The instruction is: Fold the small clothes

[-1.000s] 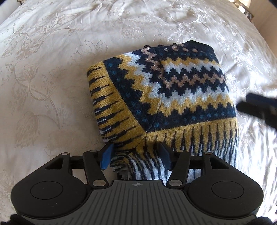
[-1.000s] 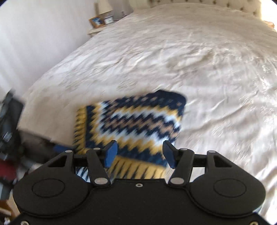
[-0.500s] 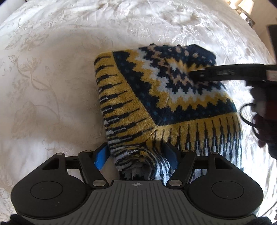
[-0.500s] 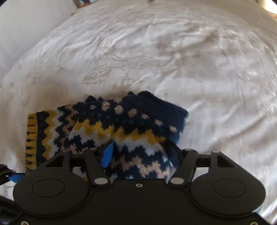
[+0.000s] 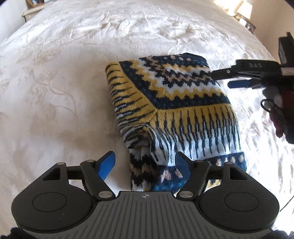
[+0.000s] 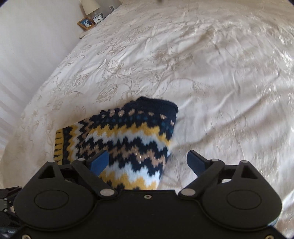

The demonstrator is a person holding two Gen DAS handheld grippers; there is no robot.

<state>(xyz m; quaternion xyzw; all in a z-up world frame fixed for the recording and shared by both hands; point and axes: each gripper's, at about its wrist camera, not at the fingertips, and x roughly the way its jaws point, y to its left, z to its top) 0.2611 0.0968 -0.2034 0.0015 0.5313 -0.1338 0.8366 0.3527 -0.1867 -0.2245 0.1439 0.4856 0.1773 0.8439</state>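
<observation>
One folded knit sweater lies on the cream floral bedspread, zigzag bands in navy, mustard, white and tan. The left wrist view gives the fuller picture: the striped mustard hem, a bunched fold at the near corner, and the garment's near edge running under the camera body. The left tool is spread wide, released, one blue finger over bare bedspread and the other over the knit, nothing pinched between them.

That same view catches the right tool from the side at the far right edge of the sweater, black and blue fingers pointing in toward the fabric; whether they touch it is hard to say. The hand behind it is only a blur of dark and pale shapes.

The right wrist view shows what the left misses: the dark navy collar end, and a bedside corner with one lamp, one framed picture and one small clock. Here the right tool also stands parted and released, straddling the sweater's right edge, one finger over knit, one over bedspread. The lower part of the garment is hidden by the tool body, and the far right of the bedspread is smeared.
</observation>
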